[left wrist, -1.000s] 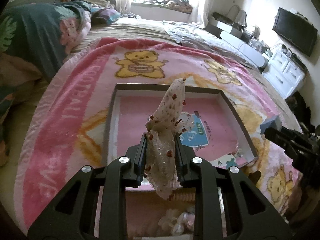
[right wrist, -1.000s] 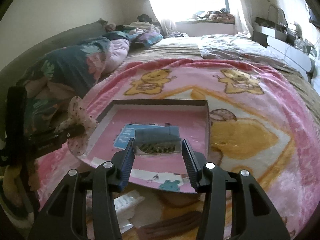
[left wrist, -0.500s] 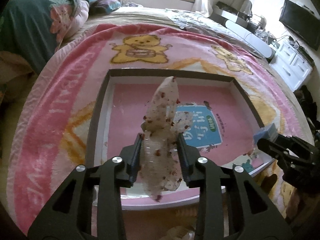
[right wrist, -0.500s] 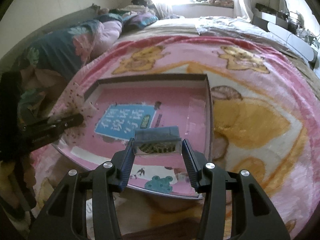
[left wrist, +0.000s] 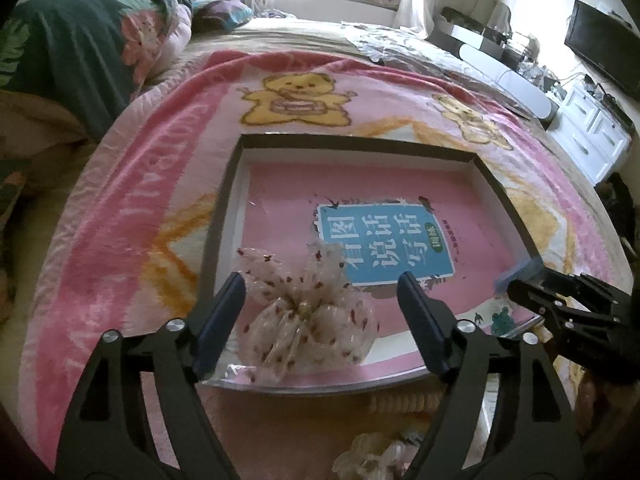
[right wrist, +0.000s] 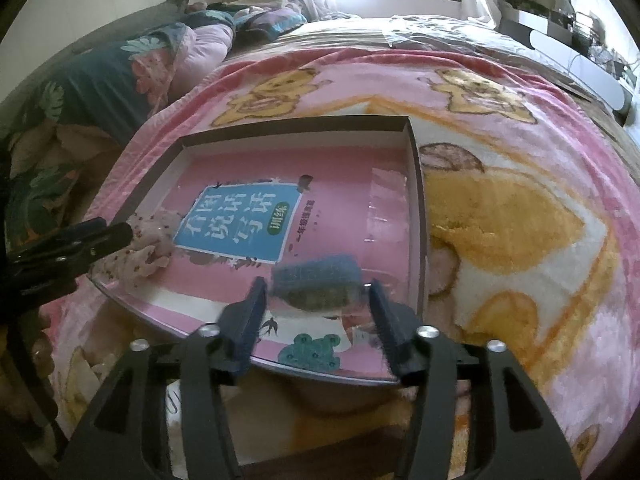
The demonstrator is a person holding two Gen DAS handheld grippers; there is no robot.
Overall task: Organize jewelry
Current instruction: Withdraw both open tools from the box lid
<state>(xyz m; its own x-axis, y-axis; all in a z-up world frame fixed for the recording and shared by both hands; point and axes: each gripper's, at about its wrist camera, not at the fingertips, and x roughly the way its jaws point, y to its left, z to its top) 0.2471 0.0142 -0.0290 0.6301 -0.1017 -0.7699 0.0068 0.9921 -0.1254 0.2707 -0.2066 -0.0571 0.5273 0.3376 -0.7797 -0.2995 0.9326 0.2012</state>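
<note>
A sheer white scrunchie with red dots lies in the near left corner of a dark-rimmed tray with a pink book as its floor. My left gripper is open, its fingers wide on either side of the scrunchie and apart from it. The scrunchie also shows in the right wrist view. My right gripper is over the tray's near right part, with a small clear packet with a blue top and dark beads blurred between its fingers.
The tray rests on a pink teddy-bear blanket on a bed. A dark floral quilt is heaped at the far left. A white hair item and a beige comb-like item lie near the front edge.
My left gripper has opened and let go of the scrunchie, which now lies spread in the tray. Both grippers have moved lower over the tray; the right one looks slightly wider.
</note>
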